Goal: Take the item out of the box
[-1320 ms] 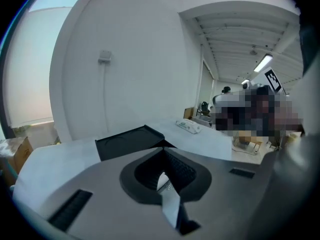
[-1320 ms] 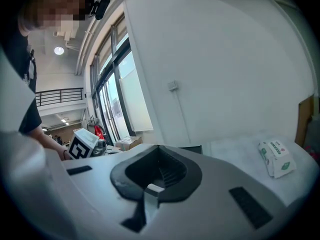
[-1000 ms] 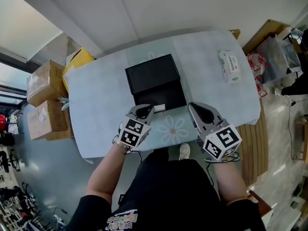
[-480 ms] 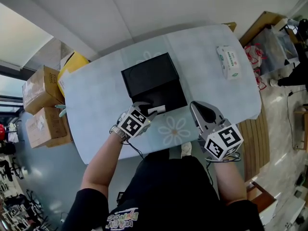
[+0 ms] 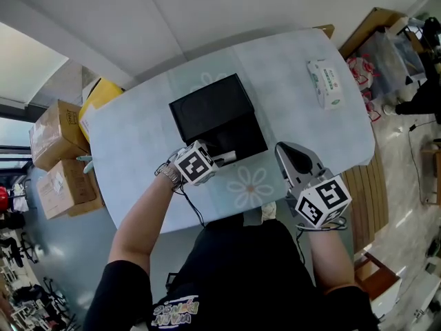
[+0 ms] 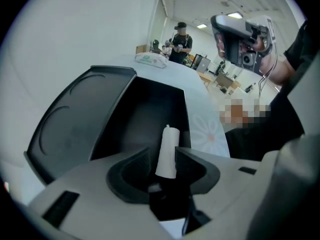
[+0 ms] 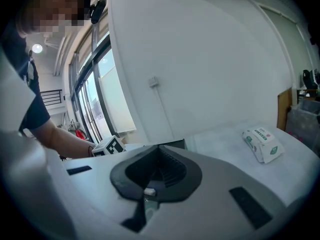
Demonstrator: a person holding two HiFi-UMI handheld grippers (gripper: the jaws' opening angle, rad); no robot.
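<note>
- A plain white wall (image 5: 207,12) rises behind an oval table (image 5: 289,81) covered in pale blue cloth with a daisy print.
- The glossy grey floor (image 5: 62,254) spreads to the left, where two cardboard cartons (image 5: 55,136) and a yellow box (image 5: 96,102) sit close beside the table.
- A slatted wooden platform (image 5: 365,198) lies at the table's right.
- Tall dark-framed windows (image 7: 100,99) let in daylight.
- Ceiling lights (image 6: 202,26) glow over a far work area, where a person (image 6: 181,44) stands.
</note>
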